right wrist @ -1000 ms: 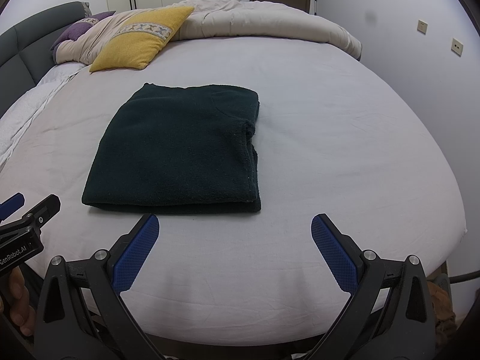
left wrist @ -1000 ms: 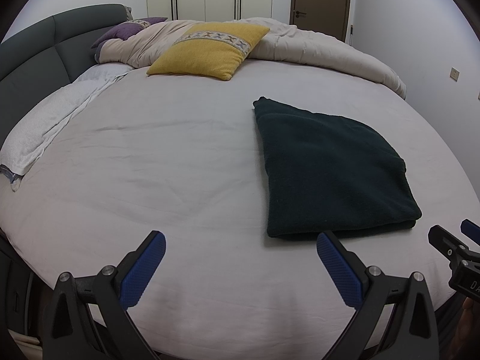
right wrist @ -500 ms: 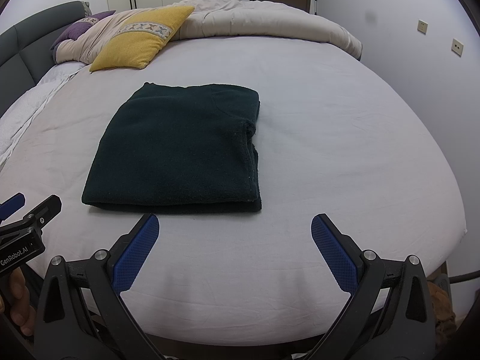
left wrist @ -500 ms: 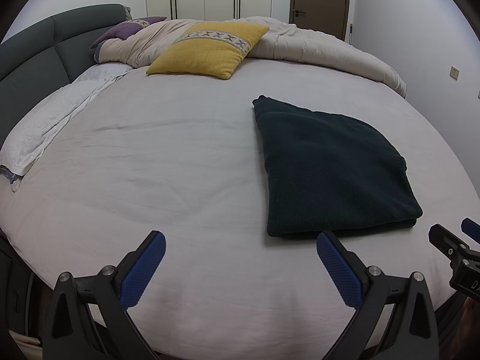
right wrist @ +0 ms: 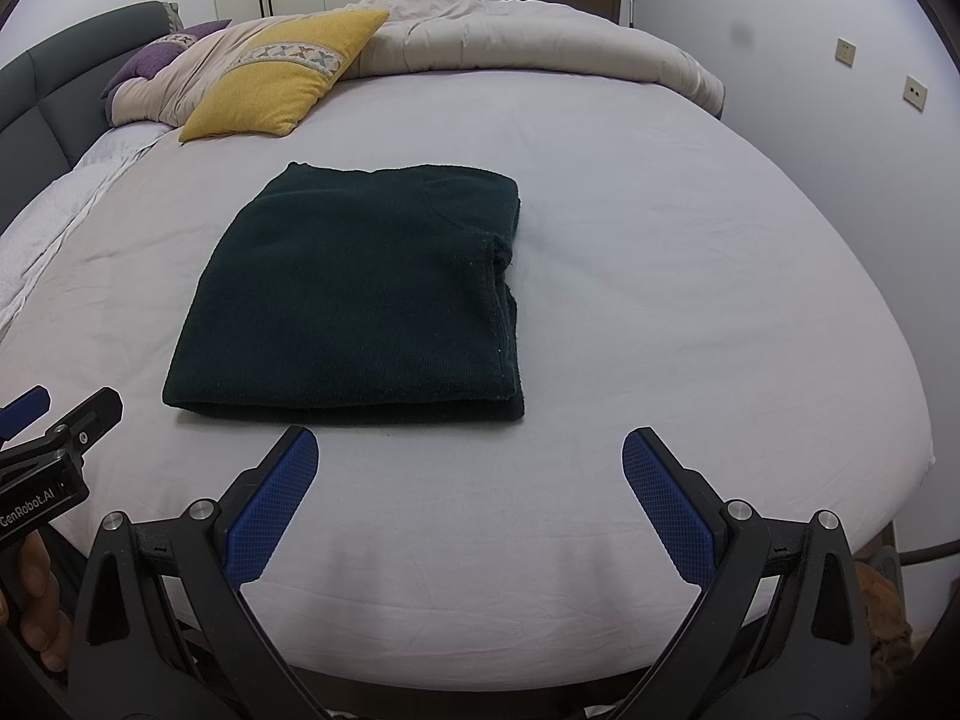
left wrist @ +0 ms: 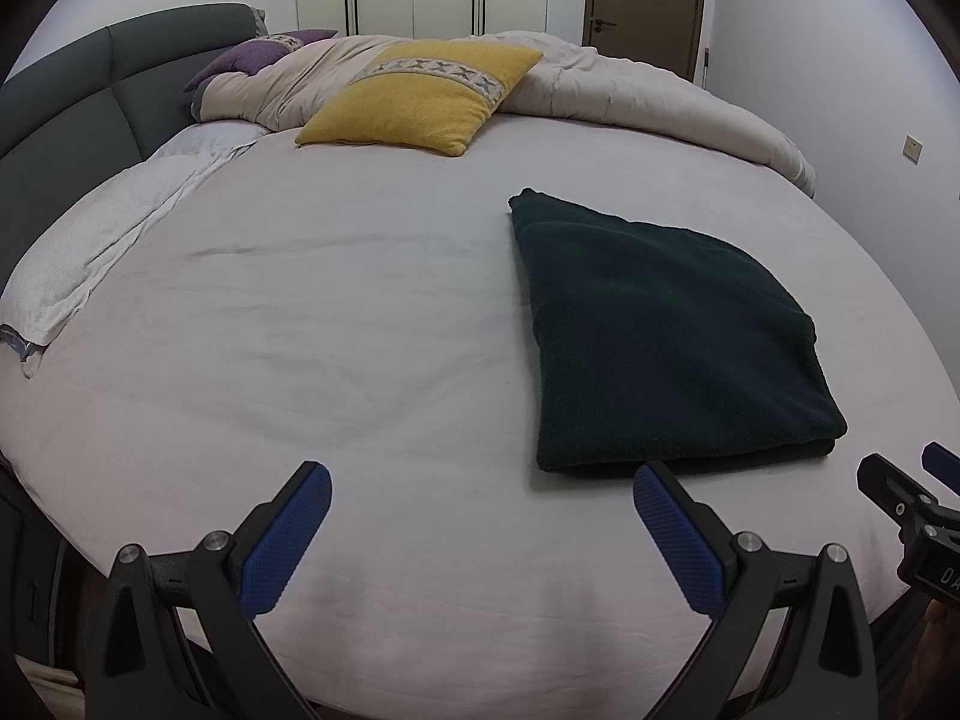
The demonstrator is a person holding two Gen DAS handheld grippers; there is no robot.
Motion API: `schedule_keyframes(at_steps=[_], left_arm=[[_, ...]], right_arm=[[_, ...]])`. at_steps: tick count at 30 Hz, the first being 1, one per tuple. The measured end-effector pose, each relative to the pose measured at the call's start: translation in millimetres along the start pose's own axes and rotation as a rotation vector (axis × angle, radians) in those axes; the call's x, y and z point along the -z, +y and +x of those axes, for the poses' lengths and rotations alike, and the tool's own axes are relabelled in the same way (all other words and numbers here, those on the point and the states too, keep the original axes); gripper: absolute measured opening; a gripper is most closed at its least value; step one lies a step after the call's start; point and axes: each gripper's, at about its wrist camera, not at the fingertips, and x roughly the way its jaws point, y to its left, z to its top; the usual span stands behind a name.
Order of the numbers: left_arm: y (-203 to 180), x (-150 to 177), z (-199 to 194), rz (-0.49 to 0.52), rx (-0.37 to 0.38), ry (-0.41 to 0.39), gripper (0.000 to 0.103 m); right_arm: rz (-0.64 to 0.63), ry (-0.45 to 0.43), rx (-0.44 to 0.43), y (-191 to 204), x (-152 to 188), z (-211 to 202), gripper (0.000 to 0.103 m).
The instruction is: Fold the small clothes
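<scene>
A dark green garment (left wrist: pixel 672 336) lies folded into a flat rectangle on the light bed sheet (left wrist: pixel 336 324); it also shows in the right wrist view (right wrist: pixel 360 300), with stacked layers along its right and near edges. My left gripper (left wrist: pixel 480 516) is open and empty, held over the bed's near edge, to the left of the garment's near corner. My right gripper (right wrist: pixel 471 480) is open and empty, just in front of the garment's near edge. Each gripper shows at the edge of the other's view, the right one (left wrist: pixel 906 492) and the left one (right wrist: pixel 54 420).
A yellow pillow (left wrist: pixel 420 96) and a rumpled beige duvet (left wrist: pixel 630 96) lie at the far side. A dark headboard (left wrist: pixel 72 114) and a white towel (left wrist: pixel 78 258) run along the left. A wall (right wrist: pixel 840 120) stands close on the right.
</scene>
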Motion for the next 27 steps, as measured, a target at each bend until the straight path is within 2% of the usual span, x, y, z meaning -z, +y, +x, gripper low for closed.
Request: schedule_keyframes(at_steps=[27], left_arm=[[1.0,-0.4,1.3,0.0,0.001,0.005,0.103]], right_arm=[[-0.001,0.003,-0.002,0.3,2.1,-0.7,0.103]])
